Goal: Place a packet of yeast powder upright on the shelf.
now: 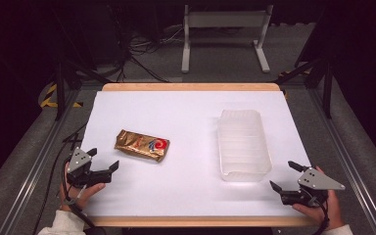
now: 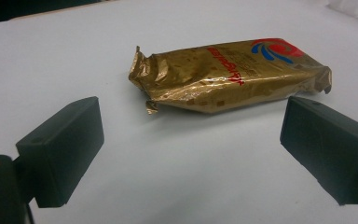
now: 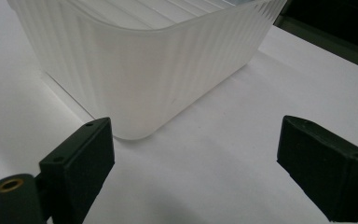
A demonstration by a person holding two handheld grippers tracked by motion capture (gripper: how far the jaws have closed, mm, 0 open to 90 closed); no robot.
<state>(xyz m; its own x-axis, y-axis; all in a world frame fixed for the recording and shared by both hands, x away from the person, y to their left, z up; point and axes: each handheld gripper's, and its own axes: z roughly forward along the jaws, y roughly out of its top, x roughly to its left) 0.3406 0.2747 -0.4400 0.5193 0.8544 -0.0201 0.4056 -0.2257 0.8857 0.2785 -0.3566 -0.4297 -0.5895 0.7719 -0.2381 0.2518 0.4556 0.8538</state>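
Gold foil packet (image 1: pixel 142 145): lies flat on the white counter (image 1: pixel 186 117), left of centre, well apart from the bin, tilted so its logo end points toward the bin.
Packet ends: the left gripper view gives the crimped, crumpled seal at one end and the red-and-blue logo (image 2: pixel 275 48) at the other.
Translucent bin (image 1: pixel 243 145): stands upright on the right half of the counter, open side up, nothing seen inside.
Left hand-held gripper (image 1: pixel 103 160): released, jaws spread wide, near the packet's near edge but not touching it.
Right hand-held gripper (image 1: pixel 287 177): released too, jaws wide apart, just beside the bin's near corner, holding nothing.
Risk, packet: likely a slippery, crinkly foil; a pinch on the loose crimp could tear or slide off, and jaws closing too low might only push it along the counter.
Risk, bin: light plastic, by the look of it; a nudge from the right jaws could skid it or tip it.
High view adds: the gap between packet and bin, and both hands (image 1: pixel 82 188) at once.
Right gripper view adds: the bin's ribbed wall (image 3: pixel 135 79) and rounded corner.
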